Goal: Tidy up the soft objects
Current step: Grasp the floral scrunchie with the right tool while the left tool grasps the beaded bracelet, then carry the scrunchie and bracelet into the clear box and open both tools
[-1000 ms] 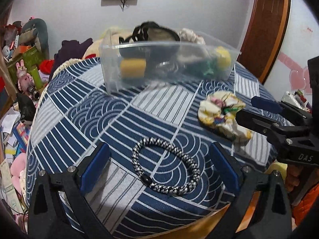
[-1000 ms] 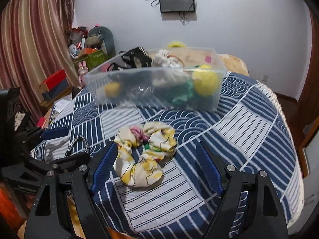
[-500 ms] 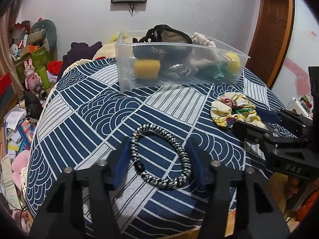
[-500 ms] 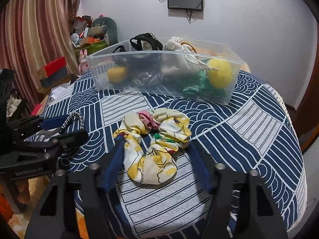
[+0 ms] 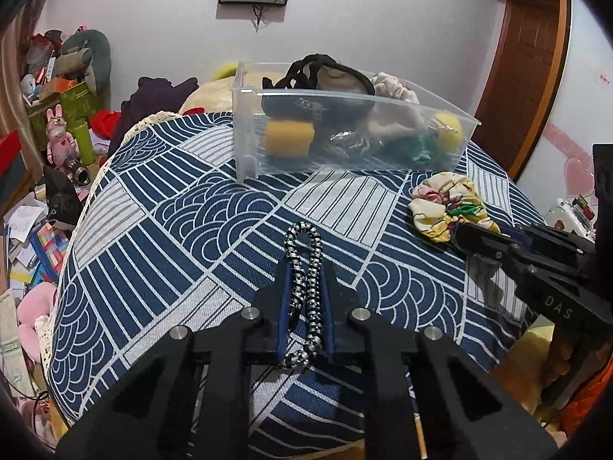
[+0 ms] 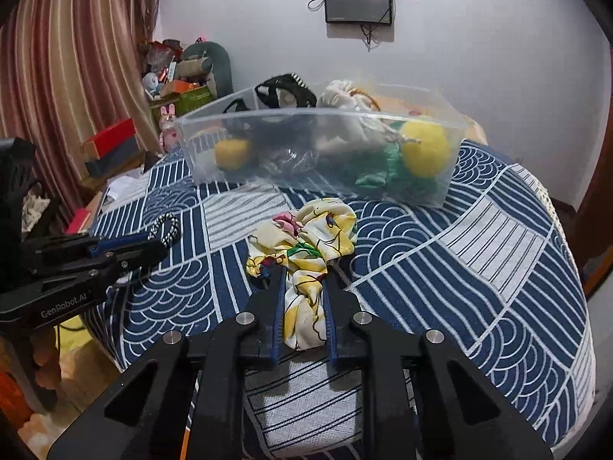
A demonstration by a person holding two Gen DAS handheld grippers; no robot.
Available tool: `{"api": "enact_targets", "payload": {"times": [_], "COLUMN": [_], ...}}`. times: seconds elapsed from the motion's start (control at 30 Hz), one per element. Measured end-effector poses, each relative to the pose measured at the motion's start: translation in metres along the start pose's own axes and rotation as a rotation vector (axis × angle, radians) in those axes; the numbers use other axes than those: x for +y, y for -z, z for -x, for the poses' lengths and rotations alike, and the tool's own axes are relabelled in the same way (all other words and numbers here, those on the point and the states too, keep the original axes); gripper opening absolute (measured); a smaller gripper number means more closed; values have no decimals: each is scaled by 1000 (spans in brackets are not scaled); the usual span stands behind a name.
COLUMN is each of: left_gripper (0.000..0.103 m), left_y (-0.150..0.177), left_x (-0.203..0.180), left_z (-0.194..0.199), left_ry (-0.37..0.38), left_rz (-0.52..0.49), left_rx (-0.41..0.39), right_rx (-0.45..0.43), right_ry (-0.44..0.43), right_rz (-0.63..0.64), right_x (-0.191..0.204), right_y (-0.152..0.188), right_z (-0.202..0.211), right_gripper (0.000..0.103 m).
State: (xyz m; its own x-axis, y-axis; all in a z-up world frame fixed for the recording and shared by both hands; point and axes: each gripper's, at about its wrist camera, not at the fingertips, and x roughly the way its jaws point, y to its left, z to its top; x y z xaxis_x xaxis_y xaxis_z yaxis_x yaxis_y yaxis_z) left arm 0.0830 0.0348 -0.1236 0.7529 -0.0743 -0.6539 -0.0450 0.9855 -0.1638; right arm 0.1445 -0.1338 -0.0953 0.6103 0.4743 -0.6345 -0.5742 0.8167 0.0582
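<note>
A black-and-white braided loop [image 5: 316,245] lies on the blue patterned cover [image 5: 172,230]. My left gripper [image 5: 306,264] has its jaws closing, and the pads squeeze the loop into a narrow strip. To the right lies a yellow floral scrunchie [image 5: 440,207], with my right gripper [image 5: 459,230] on its near end. In the right wrist view the right gripper [image 6: 303,274] is closing too, pads pinching the scrunchie [image 6: 325,226]. My left gripper [image 6: 157,243] and the braided loop [image 6: 166,226] show at the left there.
A clear plastic box [image 5: 245,134] stands behind both items, holding a yellow sponge [image 5: 289,138], a yellow pompom [image 6: 425,149], black straps and other soft things. Toys and clutter [image 5: 57,145] crowd the floor left of the cover. A wooden door [image 5: 528,57] is at right.
Both grippers went from wide open to shut. The left squeezed the round braided loop flat between its pads, and the right pinched the scrunchie's near end. Both views tilted up slightly.
</note>
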Motion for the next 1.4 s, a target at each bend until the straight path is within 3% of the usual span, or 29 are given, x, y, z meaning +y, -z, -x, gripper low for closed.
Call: {"api": "enact_targets", "payload": {"times": [0.3, 0.9, 1.4], "left_gripper": [14, 14, 14], "left_y": [-20, -102, -143], "left_x": [2, -1, 14], "left_z": [16, 32, -30], "left_ry": [-14, -38, -27], "left_rz": [-15, -53, -14], "left_rx": [-62, -252, -175], "right_rx": [-65, -241, -206], "right_ry": [22, 105, 129], "right_rz": [-3, 25, -26], "right_x": [-8, -23, -37], "right_y": [-16, -81, -110], "right_z": [18, 33, -12], "right_gripper": [15, 16, 16]}}
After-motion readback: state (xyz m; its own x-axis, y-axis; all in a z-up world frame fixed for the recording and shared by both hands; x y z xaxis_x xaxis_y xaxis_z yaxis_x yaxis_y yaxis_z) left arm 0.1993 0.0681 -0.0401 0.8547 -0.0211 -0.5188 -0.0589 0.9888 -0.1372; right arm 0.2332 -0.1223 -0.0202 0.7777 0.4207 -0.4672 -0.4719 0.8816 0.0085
